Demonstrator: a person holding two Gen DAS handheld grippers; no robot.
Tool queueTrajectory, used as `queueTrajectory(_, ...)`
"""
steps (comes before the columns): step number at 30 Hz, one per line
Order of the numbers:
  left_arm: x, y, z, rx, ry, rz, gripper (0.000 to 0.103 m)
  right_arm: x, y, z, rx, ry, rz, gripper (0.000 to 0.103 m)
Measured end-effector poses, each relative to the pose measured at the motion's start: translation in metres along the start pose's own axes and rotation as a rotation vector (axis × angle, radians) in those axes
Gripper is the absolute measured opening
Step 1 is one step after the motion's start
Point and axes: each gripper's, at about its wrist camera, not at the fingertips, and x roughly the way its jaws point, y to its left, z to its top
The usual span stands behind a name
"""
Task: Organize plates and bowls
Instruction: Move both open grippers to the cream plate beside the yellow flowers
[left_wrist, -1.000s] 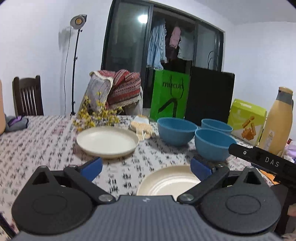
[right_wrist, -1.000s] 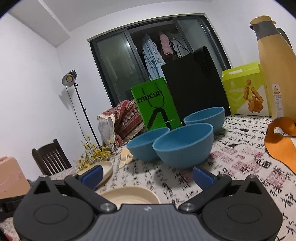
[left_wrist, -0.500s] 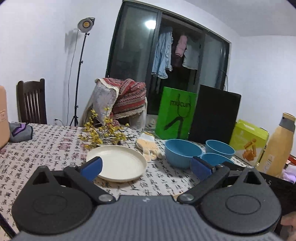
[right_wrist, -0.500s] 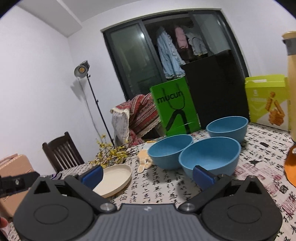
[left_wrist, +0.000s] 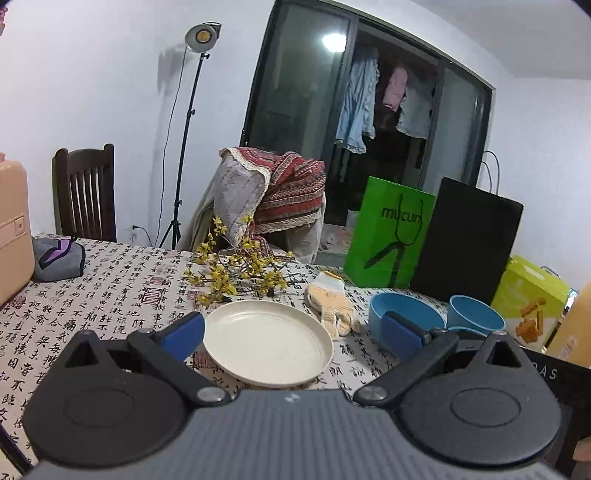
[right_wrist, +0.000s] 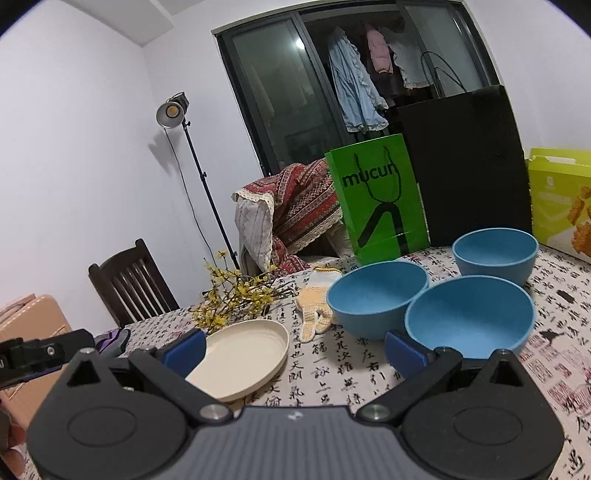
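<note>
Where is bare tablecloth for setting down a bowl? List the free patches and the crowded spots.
Free: the tablecloth left of the cream plate, between the flower sprigs and grey pouch. Also the strip between plate and nearest blue bowl. Crowded: the three bowls, and around the glove.

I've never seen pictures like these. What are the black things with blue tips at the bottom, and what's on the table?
Those are two grabbing tools that a person holds, one in each hand. Each carries a camera looking forward, so you get one picture per tool. The left gripper and the right gripper both have open jaws and hold nothing. On the patterned tablecloth lie a cream plate, three blue bowls, a knitted glove and yellow flower twigs.
</note>
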Motion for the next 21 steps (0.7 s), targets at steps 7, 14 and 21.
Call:
queueTrajectory(7, 0.022, 0.005, 0.013, -0.008, 0.006, 0.02, 0.103, 0.026, 0.002, 0.016, 0.04, 0.026, -0.014, 0.103)
queueTrajectory(14, 0.043, 0.017, 0.026, -0.042, 0.012, 0.031, 0.103, 0.054, 0.0, 0.028, 0.082, 0.051, -0.026, 0.103)
queueTrajectory(21, 0.062, 0.025, 0.035, -0.046, 0.013, 0.051, 0.103, 0.075, -0.002, 0.037, 0.099, 0.055, -0.033, 0.103)
